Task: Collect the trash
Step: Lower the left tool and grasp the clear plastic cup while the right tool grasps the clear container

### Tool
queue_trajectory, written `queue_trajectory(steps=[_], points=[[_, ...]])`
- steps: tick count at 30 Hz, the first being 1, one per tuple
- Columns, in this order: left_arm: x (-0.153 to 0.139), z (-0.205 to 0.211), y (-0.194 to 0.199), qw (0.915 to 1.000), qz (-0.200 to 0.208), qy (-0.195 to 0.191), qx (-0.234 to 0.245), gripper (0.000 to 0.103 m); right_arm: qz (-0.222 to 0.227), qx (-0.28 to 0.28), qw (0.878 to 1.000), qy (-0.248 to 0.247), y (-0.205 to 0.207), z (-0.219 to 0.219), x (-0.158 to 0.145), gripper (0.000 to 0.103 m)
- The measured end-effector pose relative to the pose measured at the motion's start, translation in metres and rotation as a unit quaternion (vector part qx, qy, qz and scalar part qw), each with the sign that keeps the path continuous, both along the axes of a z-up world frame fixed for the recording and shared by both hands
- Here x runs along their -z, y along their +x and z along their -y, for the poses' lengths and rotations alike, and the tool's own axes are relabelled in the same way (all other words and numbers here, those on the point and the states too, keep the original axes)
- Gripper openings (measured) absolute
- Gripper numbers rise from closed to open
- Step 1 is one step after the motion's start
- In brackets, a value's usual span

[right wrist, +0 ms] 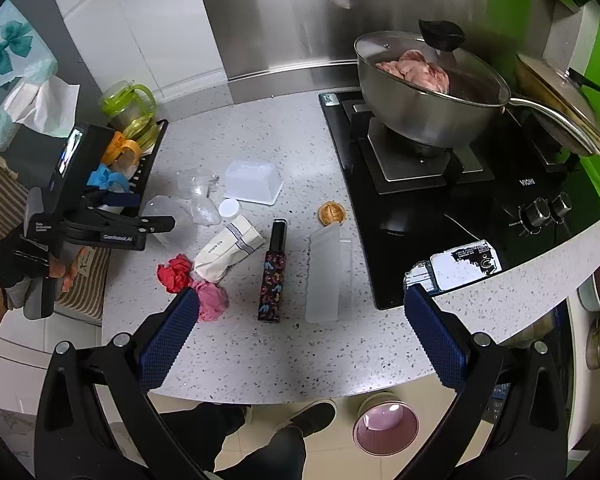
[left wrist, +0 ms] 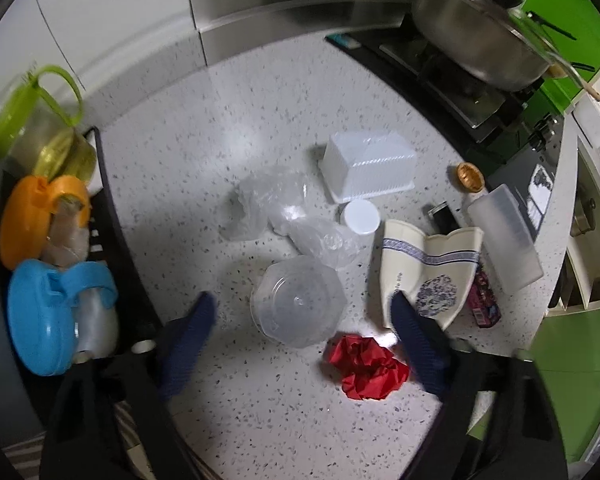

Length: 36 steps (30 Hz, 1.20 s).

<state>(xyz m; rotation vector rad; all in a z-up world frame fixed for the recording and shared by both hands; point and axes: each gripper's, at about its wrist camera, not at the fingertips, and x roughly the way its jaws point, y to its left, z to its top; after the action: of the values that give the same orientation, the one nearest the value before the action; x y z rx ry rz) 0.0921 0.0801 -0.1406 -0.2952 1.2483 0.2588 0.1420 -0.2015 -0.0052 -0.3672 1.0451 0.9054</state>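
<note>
Trash lies on the speckled counter. In the left wrist view my left gripper is open above a clear plastic lid, with a crumpled red paper and a crushed paper cup beside its right finger. Clear plastic wrap and a white tub lie farther off. In the right wrist view my right gripper is open and empty above the counter's front edge. Ahead of it lie a pink paper ball, the red paper, the cup and a patterned black box.
A dish rack with green, orange and blue cups stands at the left. A gas stove with a lidded steel pan is at the right. A frosted plastic box, a gold cap and a floor bin also show.
</note>
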Motion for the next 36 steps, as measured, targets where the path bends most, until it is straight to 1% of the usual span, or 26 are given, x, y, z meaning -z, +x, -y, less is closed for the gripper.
queue_trajectory(steps=[2,4,10,13,22,27,31,35,36], points=[[0.006,-0.001,0.001,1.0000,-0.006,-0.006,0.000,0.062,-0.003,0.001,1.000,-0.003,0.002,-0.001,0.003,0.100],[0.009,-0.002,0.001,0.9999,-0.005,-0.009,-0.001,0.051,-0.005,0.002,1.000,-0.004,0.003,-0.001,0.005,0.100],[0.010,-0.004,0.001,0.9999,0.007,-0.014,0.000,0.051,-0.010,0.005,1.000,-0.008,0.007,-0.004,0.012,0.100],[0.005,-0.005,-0.001,0.9998,0.017,-0.012,-0.002,0.051,-0.011,0.005,1.000,-0.009,0.009,-0.005,0.015,0.100],[-0.033,0.003,-0.010,0.9983,0.058,0.006,-0.001,0.051,-0.018,0.003,0.999,-0.027,0.021,-0.016,0.038,0.100],[-0.050,0.008,-0.015,0.9971,0.076,0.007,-0.002,0.051,-0.014,-0.002,0.999,-0.051,0.032,-0.025,0.061,0.100],[-0.061,0.015,-0.018,0.9962,0.086,0.014,-0.001,0.051,-0.027,-0.005,0.998,-0.060,0.043,-0.030,0.082,0.100],[-0.064,0.020,-0.020,0.9960,0.088,0.018,0.000,0.051,-0.039,-0.012,0.997,-0.072,0.049,-0.035,0.099,0.100],[-0.064,0.020,-0.020,0.9960,0.088,0.017,-0.001,0.051,-0.041,-0.015,0.996,-0.074,0.050,-0.036,0.102,0.097]])
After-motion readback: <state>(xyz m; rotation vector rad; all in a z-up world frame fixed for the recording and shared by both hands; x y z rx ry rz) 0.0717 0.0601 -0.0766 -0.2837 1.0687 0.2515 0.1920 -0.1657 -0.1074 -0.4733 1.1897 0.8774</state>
